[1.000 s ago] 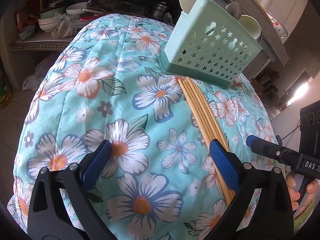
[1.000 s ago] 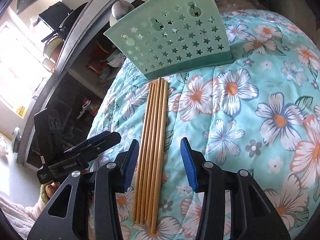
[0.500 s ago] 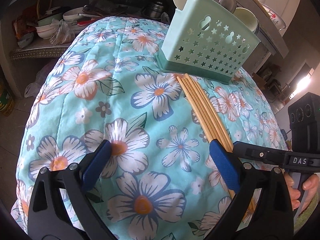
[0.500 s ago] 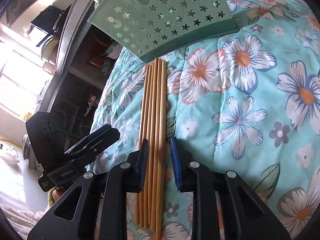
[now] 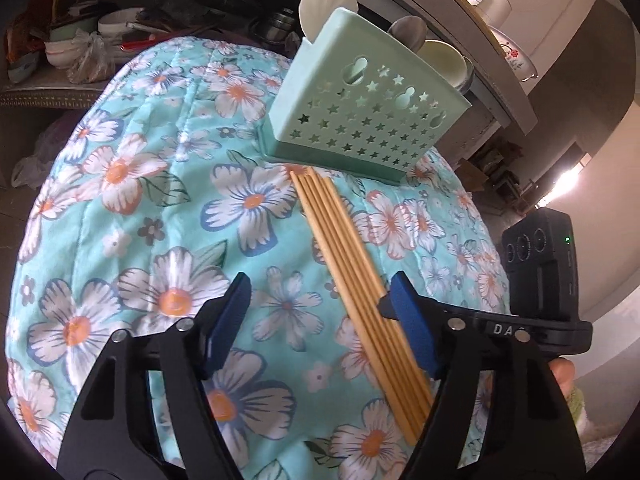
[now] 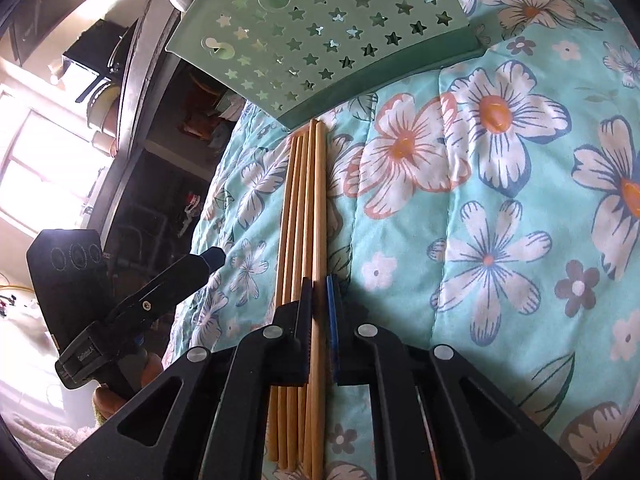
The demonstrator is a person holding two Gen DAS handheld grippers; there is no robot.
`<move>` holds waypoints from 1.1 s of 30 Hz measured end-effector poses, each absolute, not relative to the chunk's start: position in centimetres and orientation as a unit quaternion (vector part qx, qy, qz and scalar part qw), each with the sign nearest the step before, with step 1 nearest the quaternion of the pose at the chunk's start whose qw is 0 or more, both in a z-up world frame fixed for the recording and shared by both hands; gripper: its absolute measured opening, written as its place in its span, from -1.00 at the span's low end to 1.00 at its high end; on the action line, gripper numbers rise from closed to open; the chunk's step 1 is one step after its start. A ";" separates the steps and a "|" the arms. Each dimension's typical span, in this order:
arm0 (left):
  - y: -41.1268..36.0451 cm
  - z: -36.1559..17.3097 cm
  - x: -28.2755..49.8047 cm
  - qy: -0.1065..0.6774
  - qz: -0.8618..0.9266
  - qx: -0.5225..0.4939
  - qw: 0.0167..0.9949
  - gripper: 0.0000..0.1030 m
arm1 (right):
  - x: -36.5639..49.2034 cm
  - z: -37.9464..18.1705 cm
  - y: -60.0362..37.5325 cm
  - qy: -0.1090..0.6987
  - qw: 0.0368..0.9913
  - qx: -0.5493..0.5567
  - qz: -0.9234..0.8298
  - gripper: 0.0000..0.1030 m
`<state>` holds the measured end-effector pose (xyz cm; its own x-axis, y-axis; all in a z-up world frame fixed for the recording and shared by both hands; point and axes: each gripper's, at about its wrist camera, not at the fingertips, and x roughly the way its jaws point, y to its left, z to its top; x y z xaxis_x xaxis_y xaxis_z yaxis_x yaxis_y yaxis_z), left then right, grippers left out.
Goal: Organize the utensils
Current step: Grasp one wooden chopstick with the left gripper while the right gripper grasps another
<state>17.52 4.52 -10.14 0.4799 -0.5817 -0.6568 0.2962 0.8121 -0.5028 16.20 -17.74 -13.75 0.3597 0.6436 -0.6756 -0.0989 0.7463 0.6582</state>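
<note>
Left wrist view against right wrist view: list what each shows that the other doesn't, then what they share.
Only the left wrist view: the left gripper open above the floral quilt, spoons standing in the holder, and bowls on a shelf behind.

Only the right wrist view: the right gripper shut on one chopstick at the bundle's edge, and a bright window.

Both: the bundle of chopsticks lying flat, tips pointing at the star-perforated green utensil holder.

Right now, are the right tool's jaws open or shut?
Shut: the right gripper pinches one chopstick from the bundle; only that stick fits between its jaws.
</note>
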 end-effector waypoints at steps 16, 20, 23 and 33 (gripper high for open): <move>3.7 -14.7 20.5 0.516 -0.271 -0.283 0.762 -0.72 | 15.5 -14.2 -20.8 0.505 0.775 0.299 0.235 -0.86; 3.9 -14.7 20.4 0.520 -0.264 -0.286 0.760 -0.73 | 15.2 -14.1 -21.2 0.502 0.777 0.301 0.231 -0.86; 4.3 -14.6 20.3 0.523 -0.258 -0.293 0.757 -0.73 | 15.0 -14.1 -21.6 0.500 0.779 0.302 0.227 -0.86; 4.4 -15.3 20.7 0.530 -0.262 -0.322 0.740 -0.73 | 14.9 -14.5 -22.1 0.498 0.774 0.319 0.226 -0.86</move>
